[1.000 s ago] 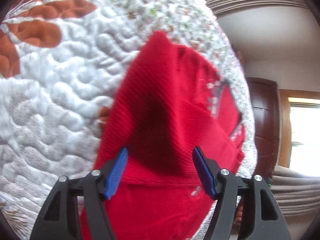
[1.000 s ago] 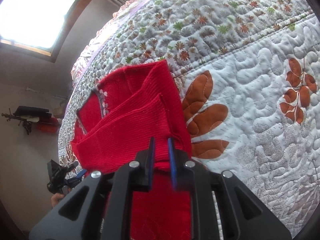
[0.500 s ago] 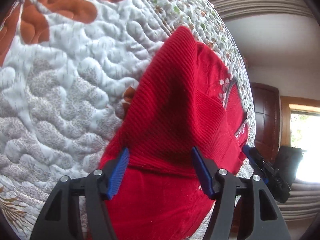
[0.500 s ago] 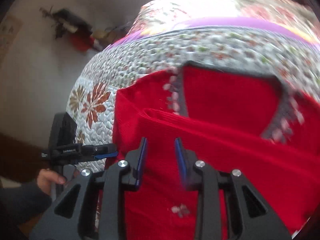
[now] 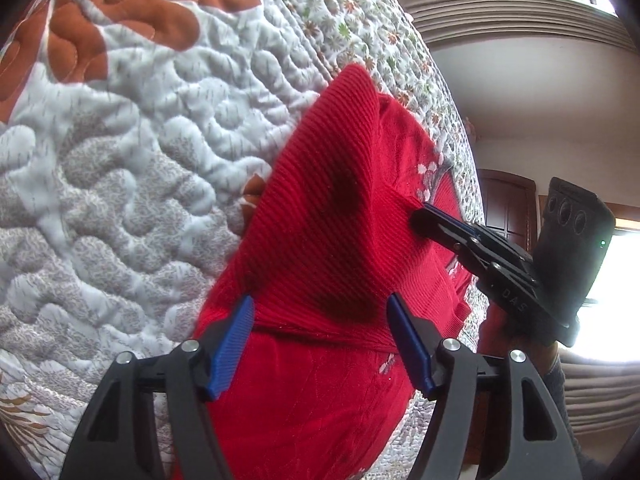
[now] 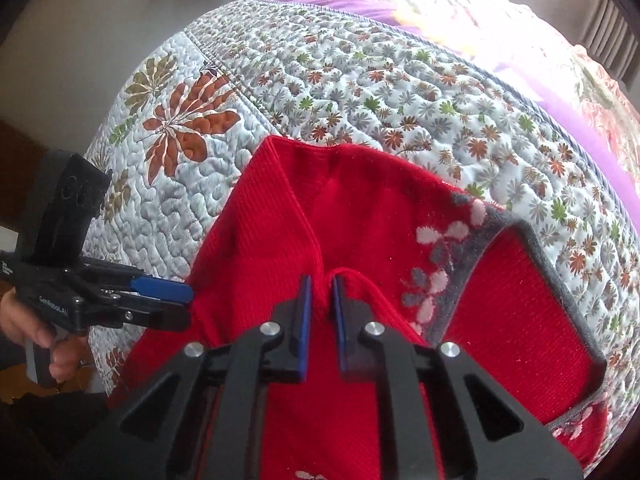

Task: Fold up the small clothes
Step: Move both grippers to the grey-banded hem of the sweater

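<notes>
A red ribbed knit sweater with a grey flowered neckline lies partly folded on the quilted bedspread. My left gripper is open, its blue pads straddling a folded edge of the sweater without pinching it. From the right wrist view, the left gripper sits at the sweater's left edge. My right gripper is shut on a raised fold of the sweater just beside the neckline. The left wrist view shows the right gripper biting the cloth, with creases running to its tip.
The quilt rounds off to the bed edge on the near sides. A purple blanket lies behind it. A hand holds the left gripper's handle. A dark door and a bright window stand beyond the bed.
The right gripper let go of the sweater, swung round toward the neckline and shut on a fold there, coming into the left wrist view. The left gripper stayed open over the sweater.
</notes>
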### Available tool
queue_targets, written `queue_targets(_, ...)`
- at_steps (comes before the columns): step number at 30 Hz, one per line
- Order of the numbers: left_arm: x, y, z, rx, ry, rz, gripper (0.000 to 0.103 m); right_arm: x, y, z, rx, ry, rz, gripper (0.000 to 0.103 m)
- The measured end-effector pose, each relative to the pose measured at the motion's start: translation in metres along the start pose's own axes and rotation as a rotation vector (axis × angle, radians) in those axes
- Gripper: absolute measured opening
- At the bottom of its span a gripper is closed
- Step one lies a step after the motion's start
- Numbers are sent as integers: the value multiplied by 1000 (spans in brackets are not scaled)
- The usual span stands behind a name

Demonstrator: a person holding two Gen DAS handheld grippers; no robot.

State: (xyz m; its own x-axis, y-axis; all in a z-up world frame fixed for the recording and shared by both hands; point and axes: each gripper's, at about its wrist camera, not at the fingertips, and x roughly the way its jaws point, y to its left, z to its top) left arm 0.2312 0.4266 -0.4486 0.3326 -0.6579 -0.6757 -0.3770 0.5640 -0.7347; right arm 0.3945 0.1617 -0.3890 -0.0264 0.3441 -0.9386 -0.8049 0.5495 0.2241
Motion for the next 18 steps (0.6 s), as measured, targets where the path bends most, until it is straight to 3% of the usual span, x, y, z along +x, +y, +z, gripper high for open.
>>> queue_targets(7,9,-7,0,29,10,21,69,3,-6,-7,15,-73,-113,11)
queue_targets(9,8,-11,1,22,9,24,69,13,-13,-10,73,-54,-68,19)
queue_targets(15,-9,-41,16,94,-37,-67,71,-35,-34,-34,301,-202,36,22)
queue_targets(18,0,-46,32,91,-14,-118,72,-37,-32,-52,364,-164,156,23)
